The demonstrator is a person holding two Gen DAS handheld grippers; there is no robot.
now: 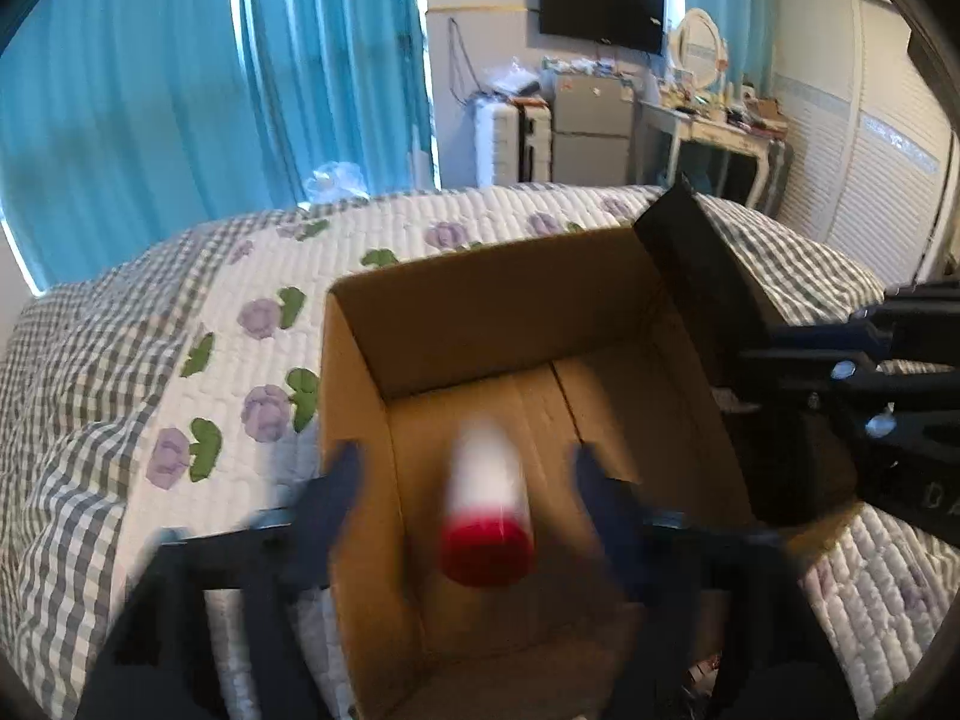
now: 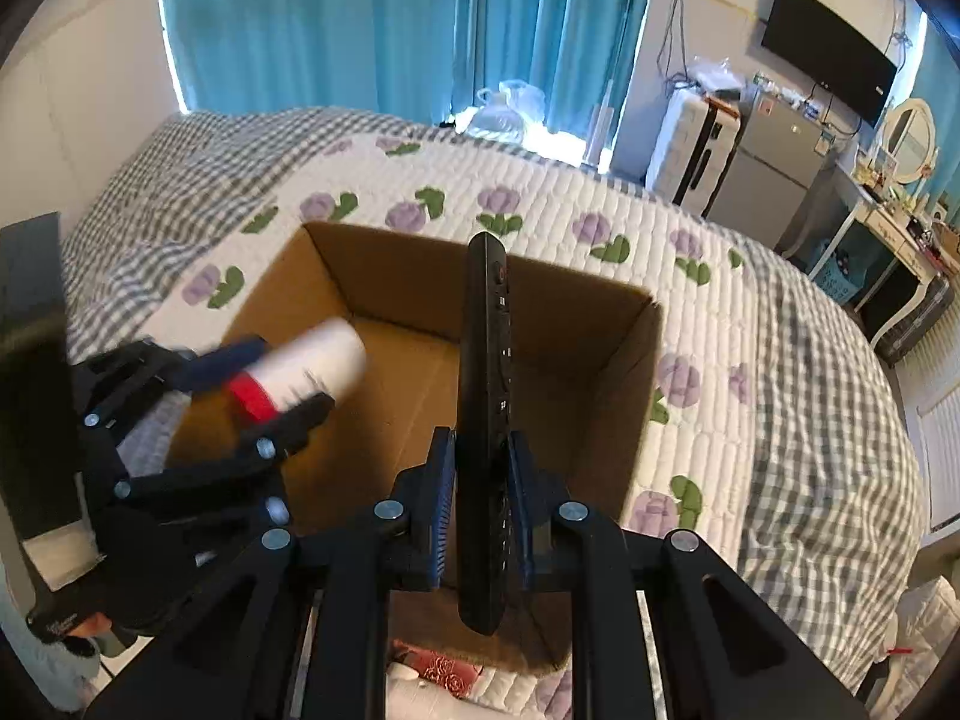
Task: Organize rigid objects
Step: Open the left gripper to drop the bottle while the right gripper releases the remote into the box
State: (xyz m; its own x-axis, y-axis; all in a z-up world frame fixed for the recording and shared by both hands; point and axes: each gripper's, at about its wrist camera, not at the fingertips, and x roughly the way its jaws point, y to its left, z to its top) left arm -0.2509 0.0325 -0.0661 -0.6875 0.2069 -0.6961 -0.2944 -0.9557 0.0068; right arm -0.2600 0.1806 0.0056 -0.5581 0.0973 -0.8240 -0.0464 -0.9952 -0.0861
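Observation:
An open cardboard box (image 1: 480, 312) sits on the bed and also shows in the right wrist view (image 2: 630, 372). A white bottle with a red cap (image 1: 487, 510) is blurred in mid-air between my left gripper's (image 1: 468, 474) spread fingers, not touching them, over the box. In the right wrist view the bottle (image 2: 312, 369) lies between the left gripper's fingers (image 2: 300, 414) above the box's left side. My right gripper (image 2: 480, 498) is shut on a black remote control (image 2: 487, 396), held upright over the box's near edge. The remote (image 1: 696, 276) also shows in the left wrist view.
The bed is covered by a quilt (image 2: 600, 204) with purple flowers and grey check. Blue curtains (image 1: 210, 90) hang behind. A small fridge (image 2: 774, 180), a dressing table (image 1: 714, 126) and a wall TV (image 1: 600, 6) stand beyond the bed. A red patterned item (image 2: 444, 669) lies by the box.

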